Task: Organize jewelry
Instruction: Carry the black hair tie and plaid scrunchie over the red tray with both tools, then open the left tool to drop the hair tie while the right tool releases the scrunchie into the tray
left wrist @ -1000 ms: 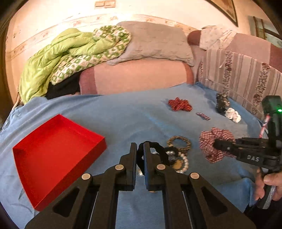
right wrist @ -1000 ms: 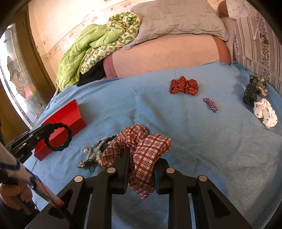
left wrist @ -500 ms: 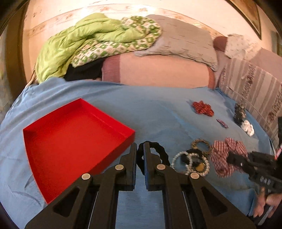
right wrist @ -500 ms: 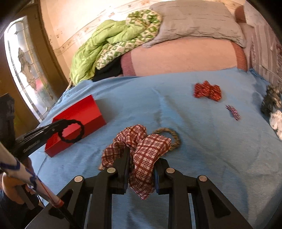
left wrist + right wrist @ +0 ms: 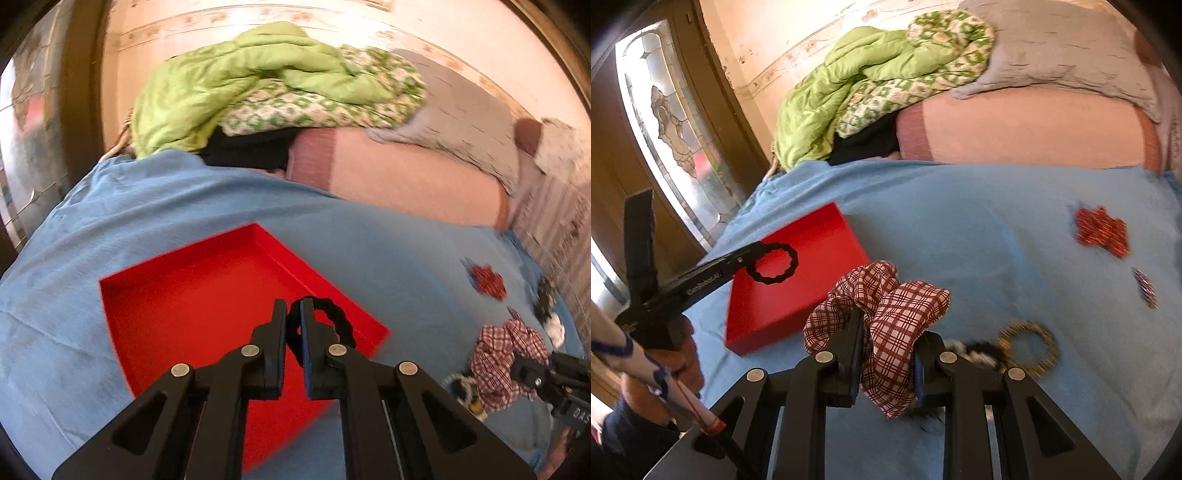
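Two grippers are in my view, both clamped on hair ties above a blue bedspread (image 5: 960,229). My left gripper (image 5: 293,325) pinches a black ring-shaped hair tie (image 5: 334,321), held in the air over the near corner of an open red tray (image 5: 192,295). My right gripper (image 5: 888,354) squeezes a red-and-white checked scrunchie (image 5: 886,310) just beside that tray. On the bedspread to the right lie a gold woven ring (image 5: 1028,349), a red dotted bow (image 5: 1100,230) and a small striped clip (image 5: 1145,288).
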{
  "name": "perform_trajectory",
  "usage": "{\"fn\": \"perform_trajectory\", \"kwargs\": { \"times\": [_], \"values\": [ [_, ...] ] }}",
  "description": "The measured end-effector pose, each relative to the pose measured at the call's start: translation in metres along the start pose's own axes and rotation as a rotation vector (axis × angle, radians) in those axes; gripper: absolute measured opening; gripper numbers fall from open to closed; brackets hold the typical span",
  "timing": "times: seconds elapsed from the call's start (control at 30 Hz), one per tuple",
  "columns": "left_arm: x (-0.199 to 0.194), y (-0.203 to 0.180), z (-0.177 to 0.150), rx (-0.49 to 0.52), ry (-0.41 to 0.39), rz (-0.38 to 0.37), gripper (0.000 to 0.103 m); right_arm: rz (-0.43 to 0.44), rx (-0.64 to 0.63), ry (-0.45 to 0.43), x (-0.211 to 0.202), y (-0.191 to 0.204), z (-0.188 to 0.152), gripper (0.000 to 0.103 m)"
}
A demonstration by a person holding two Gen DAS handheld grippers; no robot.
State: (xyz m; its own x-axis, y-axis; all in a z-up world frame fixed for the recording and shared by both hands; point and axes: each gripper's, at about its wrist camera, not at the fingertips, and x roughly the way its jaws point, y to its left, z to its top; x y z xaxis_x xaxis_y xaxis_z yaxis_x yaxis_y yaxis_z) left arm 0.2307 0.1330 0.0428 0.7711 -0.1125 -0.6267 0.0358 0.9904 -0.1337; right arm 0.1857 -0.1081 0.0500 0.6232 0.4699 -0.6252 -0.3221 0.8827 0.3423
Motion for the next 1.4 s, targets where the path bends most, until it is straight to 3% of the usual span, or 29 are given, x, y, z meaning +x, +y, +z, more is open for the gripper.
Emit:
{"fn": "perform_trajectory", "kwargs": {
  "times": [0.3,0.6,0.9,1.33,1.4],
  "values": [
    [0.037,0.066,0.022,-0.119,0.030,0.051,0.007,0.046,-0.068,0.060,0.069,0.051,0.045,0.024],
    [0.065,0.113,0.023,-0.207,0.083,0.076,0.007,0.077,-0.072,0.142,0.157,0.087,0.087,0.024],
    [0.086,0.128,0.018,-0.251,0.130,0.078,0.007,0.046,-0.049,0.225,0.230,0.096,0.103,0.024],
    [0.093,0.129,0.016,-0.253,0.150,0.107,0.009,-0.001,-0.044,0.267,0.282,0.100,0.111,0.026],
    [0.093,0.130,0.016,-0.256,0.151,0.106,0.014,-0.001,-0.046,0.265,0.283,0.100,0.111,0.040]
  ]
}}
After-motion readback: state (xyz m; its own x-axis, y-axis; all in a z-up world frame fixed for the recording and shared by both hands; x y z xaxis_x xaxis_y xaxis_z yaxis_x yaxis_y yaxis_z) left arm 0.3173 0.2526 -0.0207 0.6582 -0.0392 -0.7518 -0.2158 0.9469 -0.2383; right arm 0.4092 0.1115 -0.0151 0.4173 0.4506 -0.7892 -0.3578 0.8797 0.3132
